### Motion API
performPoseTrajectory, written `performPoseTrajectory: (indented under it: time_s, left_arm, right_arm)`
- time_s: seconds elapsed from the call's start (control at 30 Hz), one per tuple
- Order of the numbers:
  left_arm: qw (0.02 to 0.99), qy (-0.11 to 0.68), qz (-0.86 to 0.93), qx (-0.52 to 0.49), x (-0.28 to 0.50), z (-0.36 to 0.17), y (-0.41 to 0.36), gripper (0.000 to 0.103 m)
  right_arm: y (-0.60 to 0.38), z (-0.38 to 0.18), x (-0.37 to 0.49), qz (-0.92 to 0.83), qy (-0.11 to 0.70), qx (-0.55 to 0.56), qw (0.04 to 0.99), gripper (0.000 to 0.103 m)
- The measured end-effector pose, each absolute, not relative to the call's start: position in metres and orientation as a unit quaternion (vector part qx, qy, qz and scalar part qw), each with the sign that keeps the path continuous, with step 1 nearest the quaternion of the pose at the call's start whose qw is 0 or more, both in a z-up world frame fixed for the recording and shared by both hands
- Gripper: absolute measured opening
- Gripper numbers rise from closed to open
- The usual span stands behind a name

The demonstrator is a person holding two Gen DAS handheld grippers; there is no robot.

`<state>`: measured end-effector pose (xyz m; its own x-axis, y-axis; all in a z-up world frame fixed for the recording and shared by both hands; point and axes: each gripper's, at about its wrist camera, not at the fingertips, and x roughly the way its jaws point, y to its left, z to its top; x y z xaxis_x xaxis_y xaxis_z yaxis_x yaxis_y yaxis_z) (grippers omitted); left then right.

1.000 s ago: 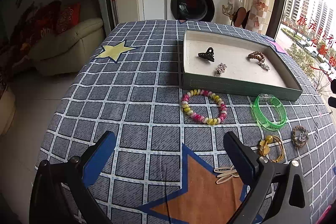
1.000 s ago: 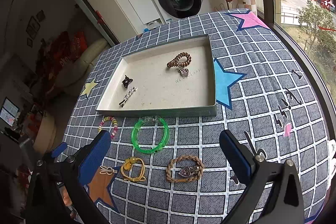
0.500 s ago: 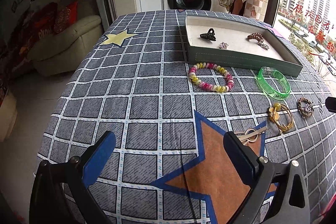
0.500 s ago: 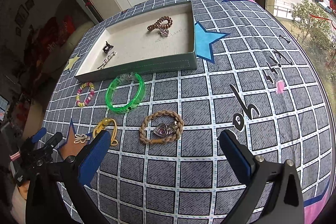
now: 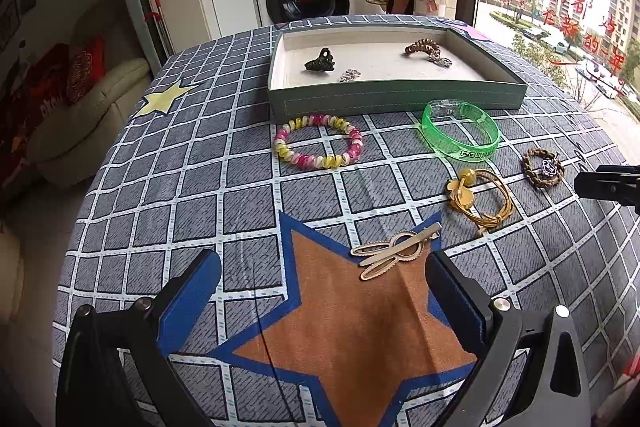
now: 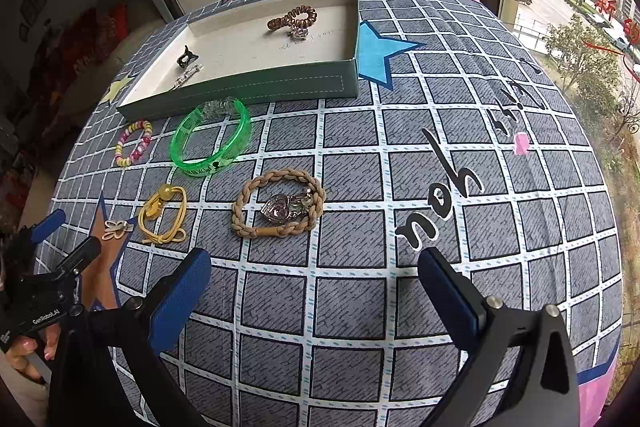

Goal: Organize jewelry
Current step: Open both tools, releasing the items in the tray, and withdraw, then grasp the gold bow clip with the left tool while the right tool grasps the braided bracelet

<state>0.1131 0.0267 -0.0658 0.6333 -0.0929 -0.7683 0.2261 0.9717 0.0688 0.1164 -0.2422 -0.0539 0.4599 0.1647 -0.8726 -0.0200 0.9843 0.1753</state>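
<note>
left gripper (image 5: 322,281) lower and closer than a second before, fingers wide, empty | gold hair clip (image 5: 394,249) on surface just ahead | right gripper (image 6: 314,281) fingers wide near braided bracelet (image 6: 278,203) | tray (image 5: 396,95) holding three pieces | pickups likely imminent

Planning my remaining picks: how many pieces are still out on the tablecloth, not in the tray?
5: beaded bracelet and green bangle just before the tray; braided bracelet ahead of the right gripper; yellow hair tie; gold clip nearest the left gripper.
</note>
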Motion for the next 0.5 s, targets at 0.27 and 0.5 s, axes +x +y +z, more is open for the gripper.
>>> performPoseTrajectory:
  time_s: [0.27, 0.5]
  left_arm:
    - [0.896, 0.421, -0.103, 0.096, 0.121, -0.070, 0.014, 0.103]
    - [0.893, 0.423, -0.108, 0.105, 0.124, -0.074, 0.009, 0.103]
  right_arm:
    - [-0.246, -0.046, 0.131, 0.049, 0.505, 0.077, 0.858, 0.102]
    - [-0.245, -0.048, 0.144, 0.052, 0.511, 0.069, 0.855, 0.089]
